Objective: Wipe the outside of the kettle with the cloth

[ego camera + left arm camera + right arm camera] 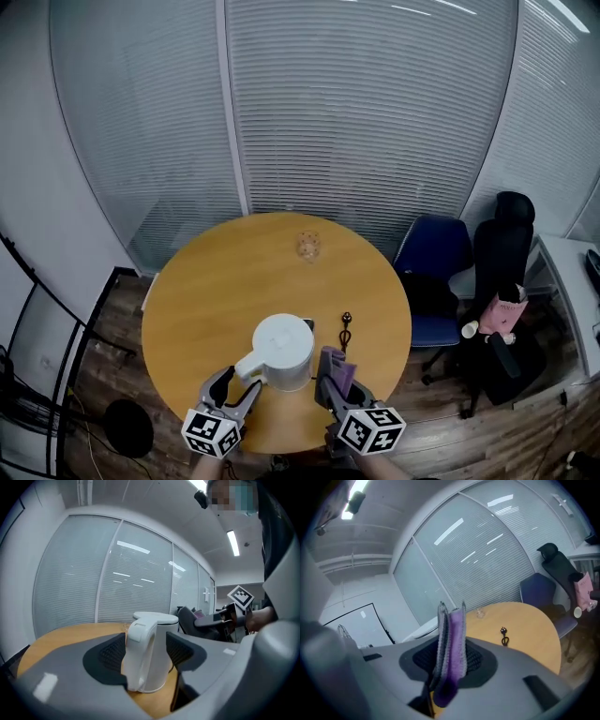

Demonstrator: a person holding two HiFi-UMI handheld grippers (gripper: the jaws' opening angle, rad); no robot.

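A white kettle [283, 349] with its lid on stands at the near edge of the round wooden table [216, 281]. Its handle points toward me. My left gripper [236, 382] is open at that handle. In the left gripper view the handle [137, 654] stands between the two pads with a gap on its right side. A folded purple cloth [336, 367] stands upright just right of the kettle, and my right gripper [333, 382] is shut on it. The right gripper view shows the cloth [452, 648] pinched between the pads, with the kettle's lid edge [417, 628] behind on the left.
A black cable with its plug [346, 328] lies on the table right of the kettle. A small clear object [308, 246] sits at the far side. A blue chair [439, 272] and a black chair [502, 253] stand to the right, window blinds behind.
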